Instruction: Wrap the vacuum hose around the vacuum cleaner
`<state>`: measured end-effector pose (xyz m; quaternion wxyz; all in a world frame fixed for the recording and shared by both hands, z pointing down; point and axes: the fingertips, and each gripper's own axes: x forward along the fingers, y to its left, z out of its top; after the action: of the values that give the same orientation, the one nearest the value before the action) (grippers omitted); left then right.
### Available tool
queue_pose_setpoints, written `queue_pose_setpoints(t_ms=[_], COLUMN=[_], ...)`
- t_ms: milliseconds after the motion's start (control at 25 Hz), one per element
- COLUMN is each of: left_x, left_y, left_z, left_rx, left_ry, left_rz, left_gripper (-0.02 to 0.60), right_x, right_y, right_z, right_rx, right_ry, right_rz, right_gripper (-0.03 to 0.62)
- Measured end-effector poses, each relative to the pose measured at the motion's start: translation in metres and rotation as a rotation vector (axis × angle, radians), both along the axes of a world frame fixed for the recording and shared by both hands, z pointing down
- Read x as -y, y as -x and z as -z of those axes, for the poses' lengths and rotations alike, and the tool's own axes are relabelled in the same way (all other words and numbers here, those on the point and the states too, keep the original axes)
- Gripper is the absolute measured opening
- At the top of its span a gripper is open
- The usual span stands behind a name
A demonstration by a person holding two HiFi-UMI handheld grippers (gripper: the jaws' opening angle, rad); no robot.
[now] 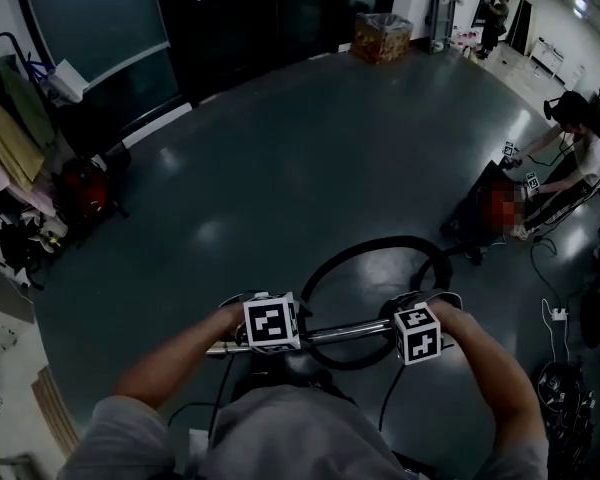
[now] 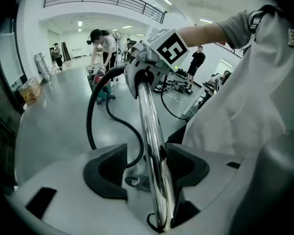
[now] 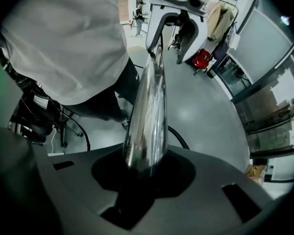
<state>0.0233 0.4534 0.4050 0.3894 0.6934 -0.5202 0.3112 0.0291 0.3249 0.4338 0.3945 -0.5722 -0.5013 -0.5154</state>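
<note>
A chrome vacuum tube [image 1: 345, 334] lies level between my two grippers, low in the head view. My right gripper [image 1: 410, 333] is shut on one end of it; in the right gripper view the tube [image 3: 149, 111] sits clamped in the dark jaws [image 3: 144, 173]. My left gripper [image 1: 280, 340] is open around the other end: the tube [image 2: 152, 131] leans on the right pad [image 2: 186, 168], and the left pad [image 2: 108, 173] stands clear of it. The black hose [image 1: 380, 253] curls in a loop on the floor ahead. The vacuum cleaner's body is hidden below me.
A person [image 1: 580, 148] sits on the floor at the right beside dark equipment. Cables [image 1: 560, 388] lie at the right edge. A clothes rack [image 1: 10, 128] and a red object [image 1: 83, 190] stand at the left. A box [image 1: 382, 36] is at the far wall.
</note>
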Motion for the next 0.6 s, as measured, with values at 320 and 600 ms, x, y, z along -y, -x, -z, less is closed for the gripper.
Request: queue_pose_setpoints(t_ms=[320, 600], left_x=[-0.066, -0.178], left_y=[0.064, 0.133], left_z=[-0.043, -0.043], left_rx=[0.211, 0.261], left_ry=[0.226, 0.317], left_rz=[0.195, 0.532], left_gripper=[0.239, 0.238], right_x=[0.056, 0.073], right_y=[-0.005, -0.005], right_z=[-0.008, -0.005], right_rx=[-0.035, -0.054], right_ry=[-0.003, -0.014], right_rz=[-0.082, -0.111], right_gripper=[0.104, 0.104])
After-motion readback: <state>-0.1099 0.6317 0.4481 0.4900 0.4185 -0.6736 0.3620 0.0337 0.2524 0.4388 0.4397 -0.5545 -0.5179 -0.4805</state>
